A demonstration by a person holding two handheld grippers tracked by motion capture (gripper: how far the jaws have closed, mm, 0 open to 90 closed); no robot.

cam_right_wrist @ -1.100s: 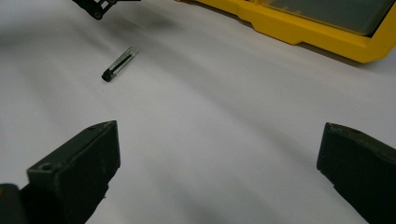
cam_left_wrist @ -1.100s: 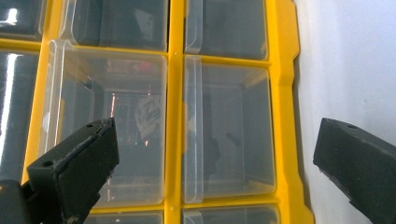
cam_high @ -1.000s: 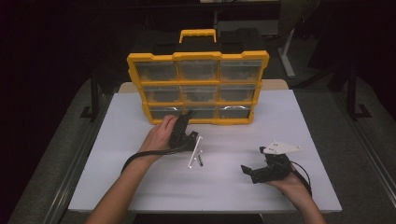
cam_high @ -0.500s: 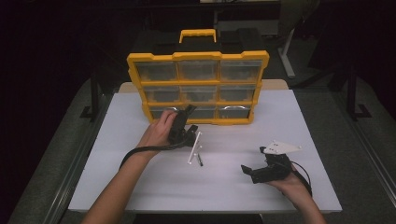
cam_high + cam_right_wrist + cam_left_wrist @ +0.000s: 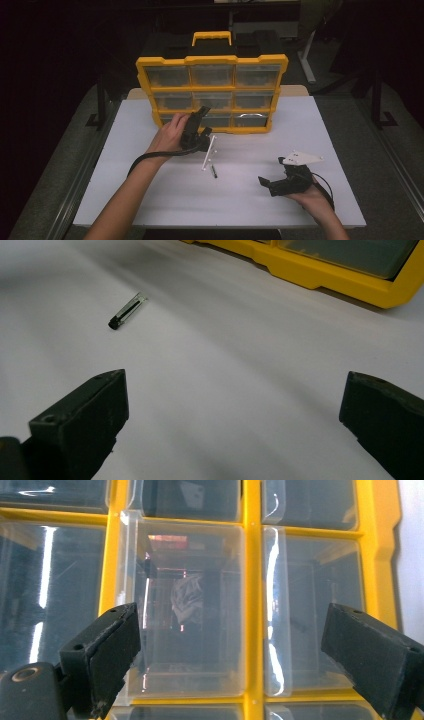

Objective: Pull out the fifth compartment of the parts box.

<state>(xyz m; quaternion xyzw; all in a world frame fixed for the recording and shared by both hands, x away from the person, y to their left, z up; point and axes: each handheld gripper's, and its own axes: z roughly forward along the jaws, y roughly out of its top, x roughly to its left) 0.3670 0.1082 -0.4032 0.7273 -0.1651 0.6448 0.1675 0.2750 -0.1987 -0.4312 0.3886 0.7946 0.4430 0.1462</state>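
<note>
The left gripper (image 5: 204, 119) hovers at the yellow organizer's (image 5: 212, 61) bottom-row middle drawer (image 5: 185, 605), jaws wide, just easing inward, nothing pinched; the drawer is still unopened. The right gripper (image 5: 274, 184) rests open-jawed on the counter (image 5: 150, 200), near a small black bit (image 5: 127, 310) yet to be stowed.

Drawer organiser (image 5: 212, 95): we record a yellow frame with clear plastic drawers in three rows, upright, black-and-yellow handle on top. The left claw (image 5: 202, 120) stands at its bottom row. One clear drawer (image 5: 185, 610), shut, with a crumpled pale scrap inside, sits straight ahead between that claw's spread jaws.
</note>
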